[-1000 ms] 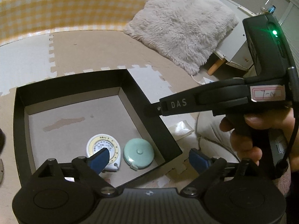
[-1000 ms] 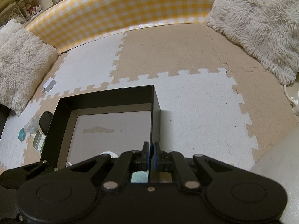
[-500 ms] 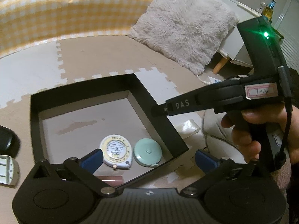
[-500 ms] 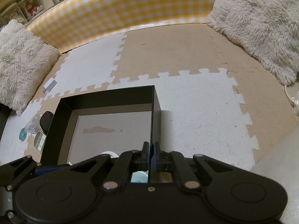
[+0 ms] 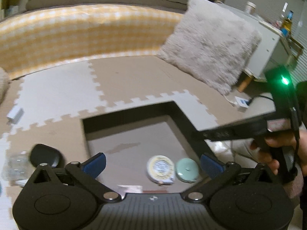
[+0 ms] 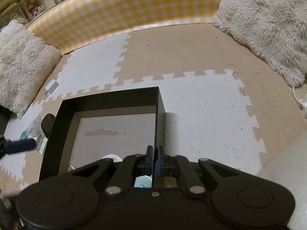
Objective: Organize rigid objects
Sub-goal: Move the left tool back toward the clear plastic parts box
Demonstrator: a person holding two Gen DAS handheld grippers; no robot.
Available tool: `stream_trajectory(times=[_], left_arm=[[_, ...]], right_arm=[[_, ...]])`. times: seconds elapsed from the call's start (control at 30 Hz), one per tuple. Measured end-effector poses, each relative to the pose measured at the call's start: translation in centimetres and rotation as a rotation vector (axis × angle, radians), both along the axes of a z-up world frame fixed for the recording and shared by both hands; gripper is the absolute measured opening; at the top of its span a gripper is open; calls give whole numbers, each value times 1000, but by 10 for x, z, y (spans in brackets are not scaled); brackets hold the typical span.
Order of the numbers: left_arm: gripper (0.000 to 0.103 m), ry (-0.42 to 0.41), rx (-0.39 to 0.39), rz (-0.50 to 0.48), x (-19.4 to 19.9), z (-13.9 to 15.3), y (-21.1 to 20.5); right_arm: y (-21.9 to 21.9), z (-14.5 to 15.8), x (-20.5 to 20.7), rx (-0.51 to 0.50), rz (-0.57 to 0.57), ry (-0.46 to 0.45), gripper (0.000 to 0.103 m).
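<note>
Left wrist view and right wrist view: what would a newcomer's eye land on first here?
The black box on the foam puzzle mat dominates both views; two round tape measures, a yellow-faced one and a mint green one, lie side by side near its right wall. The right gripper is pinched shut on that wall, while the left gripper is open and empty.

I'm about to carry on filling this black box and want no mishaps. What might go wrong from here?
1. The right gripper is shut on the black box's right wall; pulling on it could tip or drag the box and shift the two tape measures inside.
2. The open left gripper faces a black case and a clear bottle lying close together beside the box; grabbing one may knock the other.
</note>
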State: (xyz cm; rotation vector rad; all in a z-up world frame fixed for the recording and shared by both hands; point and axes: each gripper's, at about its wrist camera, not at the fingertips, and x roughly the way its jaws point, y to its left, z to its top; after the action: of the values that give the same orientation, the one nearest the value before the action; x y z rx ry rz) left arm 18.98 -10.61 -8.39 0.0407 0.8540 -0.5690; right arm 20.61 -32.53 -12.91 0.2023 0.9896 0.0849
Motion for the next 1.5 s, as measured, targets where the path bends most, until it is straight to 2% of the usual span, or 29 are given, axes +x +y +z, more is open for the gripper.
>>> stream_trajectory(times=[0.4,0.63,0.73,0.87,0.97,1.13,1.23,1.3,1.37,1.5], left_arm=[[103,10,82,188,40,12,84],[103,56,137,324,66,2,137],[103,95,163,350,80,-7,152],[103,180,200,386,96,-27,166],[103,213,226,413,108,-42,170],[100,261,223,422,123,-55,171],[98,274,260,420,131,-60,169],[97,279,242,425,136,-62,173],[89,291,240,433,139,-65,176],[87,306,238,431,145,-73,179]], right_arm=[[0,0,0,-1,1,0,5],[2,-1,-1,-10,6,4,5],[2,-1,-1,-14,8,5,5],[2,0,0,-18,11,8,5],[2,-1,0,-22,13,12,5],[3,-1,0,-28,16,18,5],[3,-1,0,-30,16,19,5],[3,-1,0,-30,16,19,5],[3,-1,0,-31,17,19,5],[3,-1,0,-30,18,19,5]])
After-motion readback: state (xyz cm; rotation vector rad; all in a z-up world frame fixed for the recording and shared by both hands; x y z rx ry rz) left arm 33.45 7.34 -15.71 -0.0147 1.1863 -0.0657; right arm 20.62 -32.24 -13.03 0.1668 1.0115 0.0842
